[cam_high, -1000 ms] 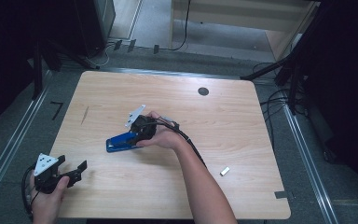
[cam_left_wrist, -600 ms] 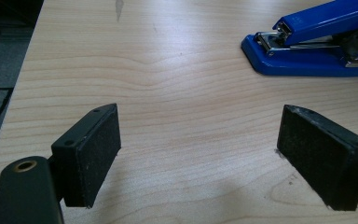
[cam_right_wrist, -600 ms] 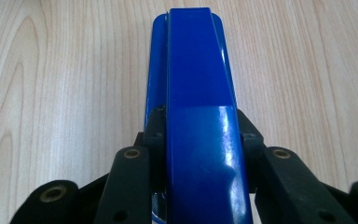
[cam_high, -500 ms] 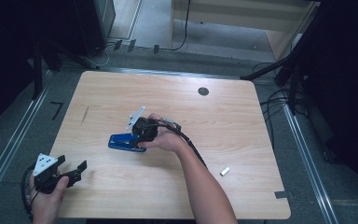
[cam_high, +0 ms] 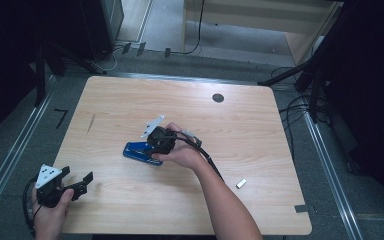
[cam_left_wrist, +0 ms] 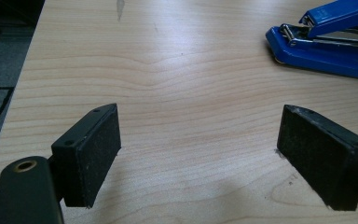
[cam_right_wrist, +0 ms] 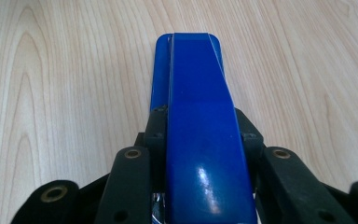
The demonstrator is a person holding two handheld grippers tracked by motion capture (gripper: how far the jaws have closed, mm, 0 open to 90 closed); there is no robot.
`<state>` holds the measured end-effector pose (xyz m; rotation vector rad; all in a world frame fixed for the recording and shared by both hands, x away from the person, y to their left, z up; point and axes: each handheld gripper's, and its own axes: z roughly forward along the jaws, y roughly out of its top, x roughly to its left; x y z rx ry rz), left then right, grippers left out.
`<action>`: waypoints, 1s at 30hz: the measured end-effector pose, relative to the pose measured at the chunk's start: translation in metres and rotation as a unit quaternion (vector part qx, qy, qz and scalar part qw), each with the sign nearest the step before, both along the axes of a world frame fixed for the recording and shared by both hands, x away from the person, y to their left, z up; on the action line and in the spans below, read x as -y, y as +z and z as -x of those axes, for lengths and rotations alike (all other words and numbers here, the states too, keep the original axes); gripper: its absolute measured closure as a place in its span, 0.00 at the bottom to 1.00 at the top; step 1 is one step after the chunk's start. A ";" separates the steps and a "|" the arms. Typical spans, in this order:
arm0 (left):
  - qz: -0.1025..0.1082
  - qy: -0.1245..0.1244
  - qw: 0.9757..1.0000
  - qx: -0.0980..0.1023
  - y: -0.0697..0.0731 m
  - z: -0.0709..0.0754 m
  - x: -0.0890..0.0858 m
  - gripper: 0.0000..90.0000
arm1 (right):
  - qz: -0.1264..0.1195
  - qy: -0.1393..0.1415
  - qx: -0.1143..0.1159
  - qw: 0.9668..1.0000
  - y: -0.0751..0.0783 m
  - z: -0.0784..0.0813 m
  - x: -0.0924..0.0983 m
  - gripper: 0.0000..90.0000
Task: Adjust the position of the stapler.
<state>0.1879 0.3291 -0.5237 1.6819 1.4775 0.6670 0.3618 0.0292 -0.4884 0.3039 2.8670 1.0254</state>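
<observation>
We note the blue stapler near the middle of the wooden table, lying roughly level, its free end pointing toward the table's left side. The right gripper grips it at the rear end: in the right gripper view both black jaws press against the flanks of the stapler, one on each side, and the blue top arm runs straight away from the camera over the wood. The jaws have just been closing, with the stapler between them. We cannot tell whether the stapler's base touches the table or sits slightly above it.

The left gripper rests at the table's near left corner, held in the left hand, well apart from the stapler. Its jaws stand wide with bare wood between them; in the left gripper view the stapler shows at the upper right, its mouth slightly parted.

A small white object lies near the right side of the table.
</observation>
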 end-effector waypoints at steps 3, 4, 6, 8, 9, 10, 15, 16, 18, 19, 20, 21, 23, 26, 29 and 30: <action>0.000 0.000 1.000 0.000 0.000 0.000 0.000 0.16 | 0.001 -0.009 0.000 1.000 -0.003 0.003 0.006 0.74; -0.001 0.000 1.000 0.000 0.000 0.000 0.000 0.16 | 0.000 -0.016 -0.003 1.000 -0.003 0.004 0.009 0.74; -0.001 0.000 1.000 -0.001 0.000 0.000 0.000 0.16 | 0.002 -0.023 -0.001 1.000 -0.003 0.007 0.013 0.74; -0.003 -0.001 1.000 -0.001 0.000 0.000 0.000 0.16 | 0.001 -0.028 -0.001 1.000 -0.003 0.010 0.018 0.74; -0.003 -0.001 1.000 -0.001 0.000 0.000 0.000 0.16 | 0.001 -0.028 -0.001 1.000 -0.003 0.010 0.018 0.74; -0.003 -0.001 1.000 -0.001 0.000 0.000 0.000 0.16 | -0.002 -0.032 -0.001 0.999 -0.004 0.014 0.024 0.74; -0.001 0.001 1.000 0.000 0.000 0.000 0.001 0.16 | -0.006 -0.047 -0.002 0.999 -0.006 0.021 0.034 0.74; -0.001 0.001 1.000 0.000 0.000 0.000 0.001 0.16 | -0.002 -0.056 -0.003 0.998 -0.005 0.025 0.038 0.74; -0.003 0.000 1.000 -0.001 0.000 0.000 0.001 0.16 | 0.000 -0.058 0.000 0.998 -0.004 0.028 0.041 0.74; -0.003 0.000 1.000 -0.001 0.000 0.000 0.001 0.16 | 0.001 -0.060 0.000 0.998 -0.004 0.030 0.043 0.74; -0.003 0.001 1.000 0.000 0.000 0.000 0.001 0.16 | 0.001 -0.060 0.000 0.998 -0.004 0.030 0.043 0.74; -0.003 0.001 1.000 -0.001 0.000 0.000 0.001 0.16 | -0.002 -0.066 -0.005 0.998 -0.005 0.033 0.047 0.74; -0.003 0.001 1.000 -0.001 0.000 0.000 0.001 0.16 | -0.003 -0.069 -0.005 0.998 -0.006 0.034 0.049 0.74; -0.001 0.001 1.000 0.000 0.000 0.000 0.001 0.16 | -0.004 -0.074 -0.005 0.997 -0.006 0.039 0.056 0.74; -0.002 -0.001 1.000 0.001 0.000 0.000 0.001 0.16 | -0.001 -0.075 -0.005 0.997 -0.006 0.042 0.061 0.74; -0.003 -0.002 1.000 0.001 0.000 0.000 0.001 0.16 | -0.001 -0.076 -0.006 0.997 -0.006 0.044 0.063 0.74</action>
